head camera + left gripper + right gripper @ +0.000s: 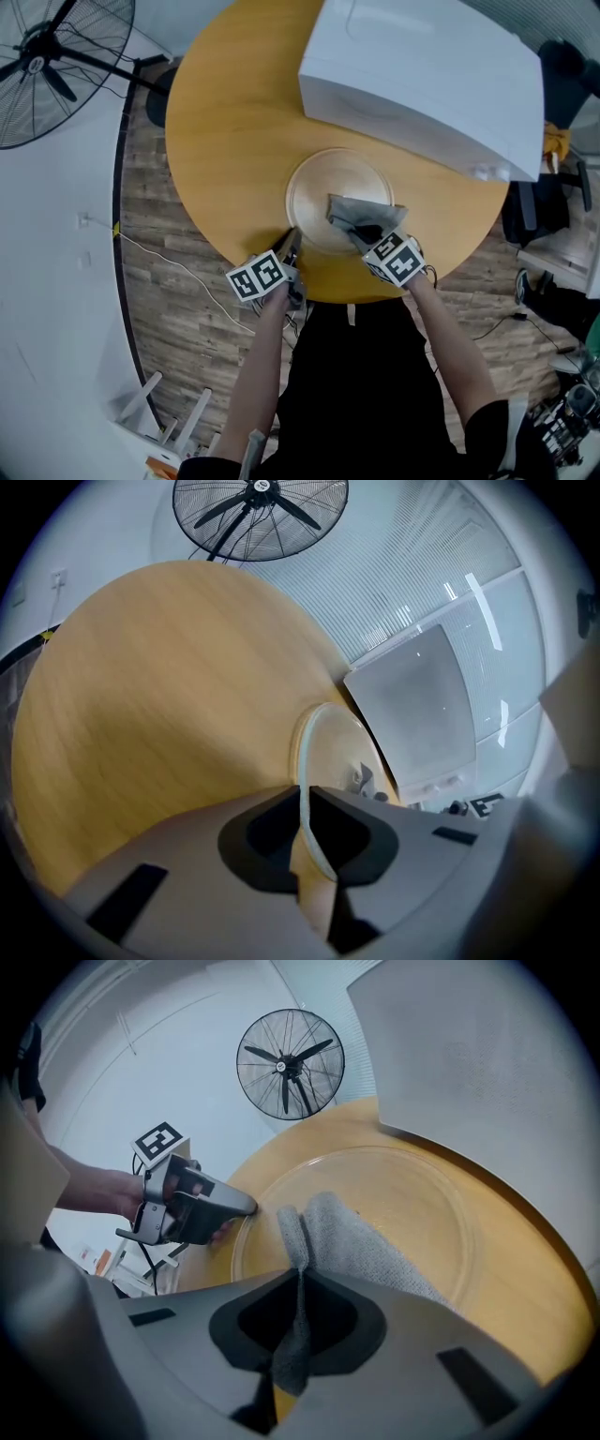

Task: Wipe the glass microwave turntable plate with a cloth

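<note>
Mid-wipe: pinning near rim of glass turntable plate (323,183), flat on table (234,112), in left hand-held gripper (292,242) closed narrow on it, pressing cloth (364,214) clamped in right hand-held gripper (360,234) onto plate; next, probably sweep bare far half, rim kept pinned.

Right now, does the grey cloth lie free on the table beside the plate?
No, the right gripper pinches the cloth, which rests on the glass plate.

Office-like workroom, round wooden table (225,141), pedestal fan (42,56), plank floor (178,291)
</note>
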Demonstrator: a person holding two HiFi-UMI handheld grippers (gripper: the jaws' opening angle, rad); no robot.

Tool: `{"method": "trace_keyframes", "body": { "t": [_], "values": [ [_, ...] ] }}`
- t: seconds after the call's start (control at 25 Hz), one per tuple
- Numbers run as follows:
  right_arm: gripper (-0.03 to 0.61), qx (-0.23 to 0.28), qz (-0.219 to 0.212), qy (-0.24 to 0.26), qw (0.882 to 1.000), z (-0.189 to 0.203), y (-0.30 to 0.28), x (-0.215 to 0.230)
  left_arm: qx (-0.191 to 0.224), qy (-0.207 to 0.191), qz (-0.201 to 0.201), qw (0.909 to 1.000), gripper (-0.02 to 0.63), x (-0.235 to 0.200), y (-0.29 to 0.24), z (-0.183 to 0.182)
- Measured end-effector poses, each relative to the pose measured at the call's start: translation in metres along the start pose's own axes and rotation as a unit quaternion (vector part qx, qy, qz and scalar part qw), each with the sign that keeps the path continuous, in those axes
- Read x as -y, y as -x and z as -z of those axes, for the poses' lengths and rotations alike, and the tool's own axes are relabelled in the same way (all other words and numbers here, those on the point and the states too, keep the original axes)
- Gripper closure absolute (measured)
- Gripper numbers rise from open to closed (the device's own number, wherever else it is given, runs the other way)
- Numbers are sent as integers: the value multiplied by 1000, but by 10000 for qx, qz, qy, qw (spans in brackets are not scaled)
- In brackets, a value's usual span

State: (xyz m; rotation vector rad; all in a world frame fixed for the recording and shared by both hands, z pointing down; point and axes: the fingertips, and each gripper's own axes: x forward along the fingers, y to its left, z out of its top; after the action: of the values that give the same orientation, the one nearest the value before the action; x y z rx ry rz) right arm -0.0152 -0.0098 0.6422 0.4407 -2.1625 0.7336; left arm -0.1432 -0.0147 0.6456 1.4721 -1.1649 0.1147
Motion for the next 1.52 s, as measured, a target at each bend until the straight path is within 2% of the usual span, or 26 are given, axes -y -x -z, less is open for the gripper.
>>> {"method": "trace_keyframes", "body": {
  "t": [0.4, 0.64, 0.92, 1.28, 1.52],
  "values": [
    [555, 113, 469, -59, 9988, -17, 18, 58, -25, 8, 22, 10000, 586, 0, 0, 1],
    [555, 340, 691, -503, 9958, -33, 23, 90, -66, -29, 56, 10000, 584, 2, -1, 1],
    [555, 332, 1037, -454, 9930, -62, 19, 118, -88, -30, 76, 9999, 584, 3, -2, 1],
    [557, 457, 1530, -271, 9868, -100, 2, 133, -94, -126, 34, 9999, 583, 4, -2, 1],
    [558, 657, 1557, -283, 9852, -123, -17, 125, -81, -188, -12, 9998, 581, 2, -2, 0]
  ]
}}
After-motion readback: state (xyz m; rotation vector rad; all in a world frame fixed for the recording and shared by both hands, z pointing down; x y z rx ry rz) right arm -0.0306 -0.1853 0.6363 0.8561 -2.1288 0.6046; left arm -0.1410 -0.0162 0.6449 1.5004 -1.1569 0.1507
